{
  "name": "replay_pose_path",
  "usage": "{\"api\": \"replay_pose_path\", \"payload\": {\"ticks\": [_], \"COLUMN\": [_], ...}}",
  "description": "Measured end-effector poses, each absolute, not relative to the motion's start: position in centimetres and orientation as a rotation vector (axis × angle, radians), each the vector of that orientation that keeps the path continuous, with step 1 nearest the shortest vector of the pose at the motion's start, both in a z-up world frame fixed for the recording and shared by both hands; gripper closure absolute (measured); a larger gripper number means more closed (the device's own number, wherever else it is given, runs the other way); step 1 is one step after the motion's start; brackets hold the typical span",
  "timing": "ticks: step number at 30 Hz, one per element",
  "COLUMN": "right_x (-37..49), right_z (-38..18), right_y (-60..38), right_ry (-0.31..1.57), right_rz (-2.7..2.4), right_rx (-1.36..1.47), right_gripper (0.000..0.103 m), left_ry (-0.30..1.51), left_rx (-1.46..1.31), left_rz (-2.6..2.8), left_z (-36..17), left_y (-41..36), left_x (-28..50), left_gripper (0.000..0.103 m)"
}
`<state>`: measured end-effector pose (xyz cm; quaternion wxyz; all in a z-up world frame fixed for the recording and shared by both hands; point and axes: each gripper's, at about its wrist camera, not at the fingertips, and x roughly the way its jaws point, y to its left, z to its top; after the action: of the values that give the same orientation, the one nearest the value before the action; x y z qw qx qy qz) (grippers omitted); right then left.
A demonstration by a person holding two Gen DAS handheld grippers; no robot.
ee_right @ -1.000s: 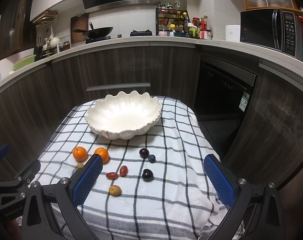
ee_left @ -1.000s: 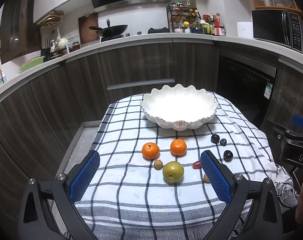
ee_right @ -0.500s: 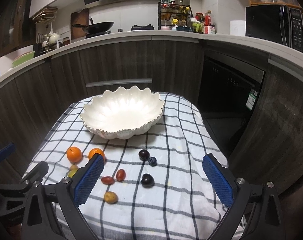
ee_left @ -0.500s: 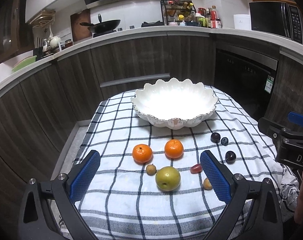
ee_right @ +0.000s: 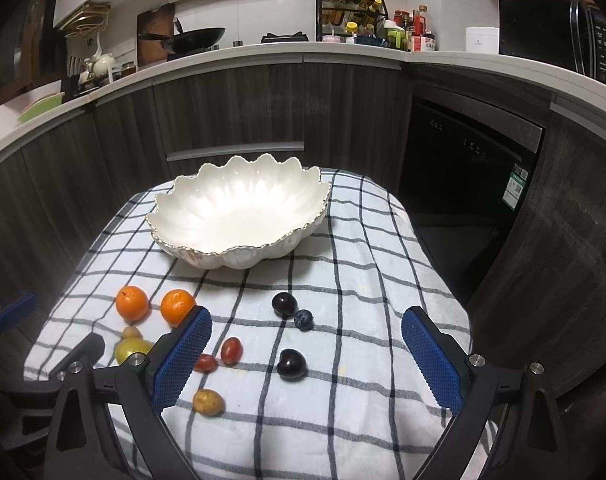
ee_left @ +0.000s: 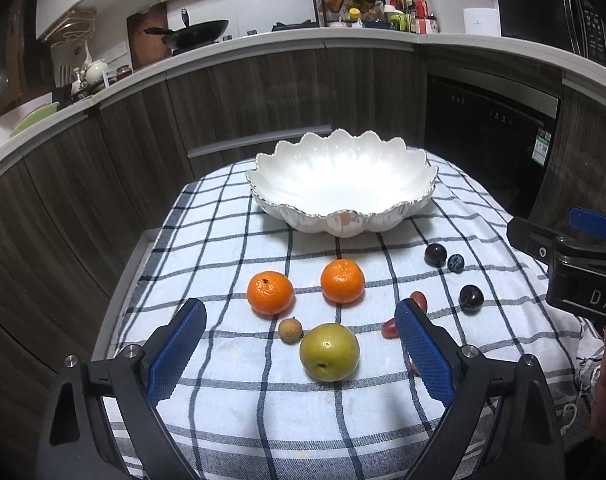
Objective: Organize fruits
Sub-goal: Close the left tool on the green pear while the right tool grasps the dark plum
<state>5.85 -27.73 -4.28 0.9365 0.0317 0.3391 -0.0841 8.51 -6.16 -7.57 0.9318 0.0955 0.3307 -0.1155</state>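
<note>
A white scalloped bowl (ee_left: pixel 343 184) stands empty at the far end of a checked cloth (ee_left: pixel 231 384); it also shows in the right wrist view (ee_right: pixel 239 216). In front of it lie two oranges (ee_left: pixel 270 293) (ee_left: pixel 342 281), a green pear (ee_left: pixel 329 352), a small brown fruit (ee_left: pixel 290 329), dark plums (ee_left: pixel 471 298) (ee_left: pixel 435 255), a blueberry (ee_left: pixel 456 263) and red cherry tomatoes (ee_right: pixel 231 351). A yellow-brown fruit (ee_right: pixel 209 401) lies nearest. My left gripper (ee_left: pixel 299 344) is open, its fingers either side of the pear, above the cloth. My right gripper (ee_right: pixel 307 356) is open over the plum (ee_right: pixel 291 364).
The cloth covers a small table with dark kitchen cabinets (ee_left: pixel 263 96) close behind and a dishwasher (ee_right: pixel 463 184) at the right. The right gripper's body (ee_left: pixel 575 268) shows at the right edge of the left wrist view. The counter above holds a wok and bottles.
Both grippers have moved forward and lower toward the fruit. The pear now sits between the left fingers, and the fruit and bowl look larger in both views.
</note>
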Motion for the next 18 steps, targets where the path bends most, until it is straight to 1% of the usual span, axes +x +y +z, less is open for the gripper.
{"api": "replay_pose_path", "payload": {"ticks": [3, 6, 11, 18], "right_x": [6.3, 6.6, 7.2, 7.9], "right_z": [-4.8, -5.5, -6.6, -8.1], "right_y": [-27.7, -27.6, -27.6, -27.5], "right_ry": [0.705, 0.721, 0.747, 0.777], "right_rz": [-0.168, -0.164, -0.158, -0.143], "right_rx": [0.063, 0.058, 0.057, 0.053], "right_gripper": [0.006, 0.01, 0.012, 0.017], "left_ry": [0.69, 0.705, 0.73, 0.763], "left_rx": [0.201, 0.204, 0.203, 0.202], "left_rz": [-0.244, -0.248, -0.256, -0.267], "left_z": [-8.3, -8.9, -9.9, -11.3], "left_y": [-6.4, -6.5, -6.5, -6.8], "left_x": [9.0, 9.3, 9.8, 10.6], "left_gripper": [0.011, 0.012, 0.014, 0.019]}}
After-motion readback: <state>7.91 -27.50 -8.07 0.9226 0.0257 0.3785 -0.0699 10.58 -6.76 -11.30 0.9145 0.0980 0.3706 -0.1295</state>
